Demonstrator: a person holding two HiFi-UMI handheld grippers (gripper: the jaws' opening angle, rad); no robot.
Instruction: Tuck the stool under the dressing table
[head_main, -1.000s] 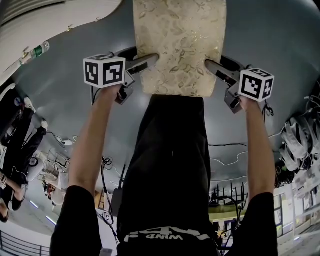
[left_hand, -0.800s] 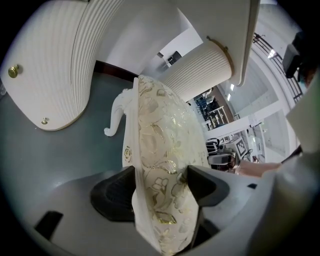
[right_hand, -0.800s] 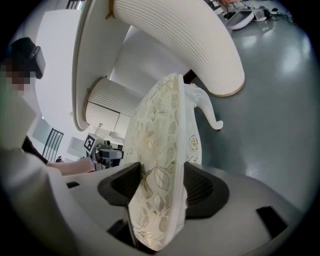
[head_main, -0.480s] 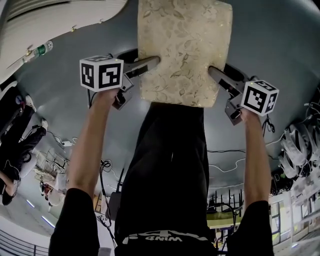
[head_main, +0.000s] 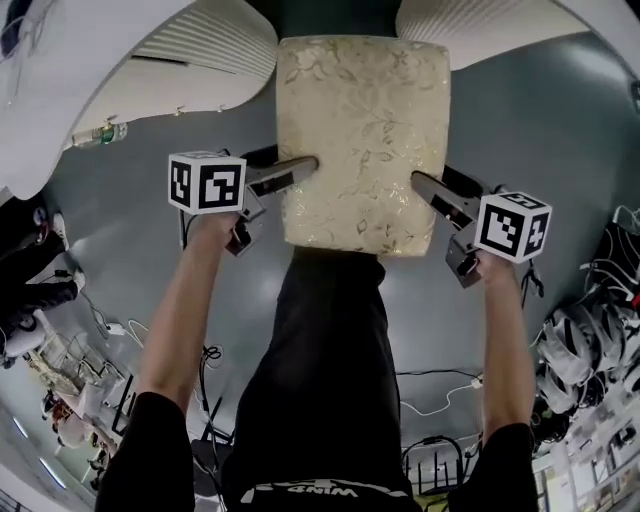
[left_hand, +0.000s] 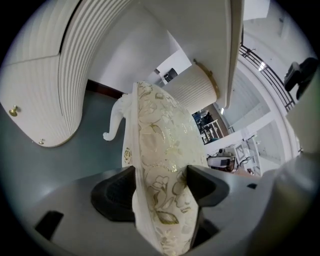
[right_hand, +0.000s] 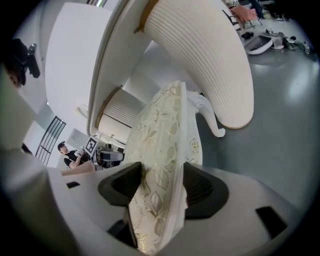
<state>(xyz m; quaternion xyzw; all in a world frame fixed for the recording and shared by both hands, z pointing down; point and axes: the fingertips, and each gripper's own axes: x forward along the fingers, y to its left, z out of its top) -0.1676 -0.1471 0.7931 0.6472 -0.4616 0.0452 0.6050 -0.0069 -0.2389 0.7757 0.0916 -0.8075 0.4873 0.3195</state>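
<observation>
1. The left gripper (head_main: 300, 170) has its jaws wide and clamped on the left edge of the stool (head_main: 362, 140). In the left gripper view the floral cushion fills the space between both pads (left_hand: 122, 187).
2. The right gripper (head_main: 425, 185) grips the stool's right edge the same way, with the cushion pressed between its pads (right_hand: 197, 187).
3. The stool sits between the grippers, in front of the person. Its far edge is at the mouth of the dark gap between the dressing table's left pedestal (head_main: 205, 50) and right pedestal (head_main: 470, 25).
4. Bare grey floor (head_main: 560, 130) lies open on both sides of the stool.
5. Both forearms reach forward, roughly parallel, with the grippers angled inward.
</observation>
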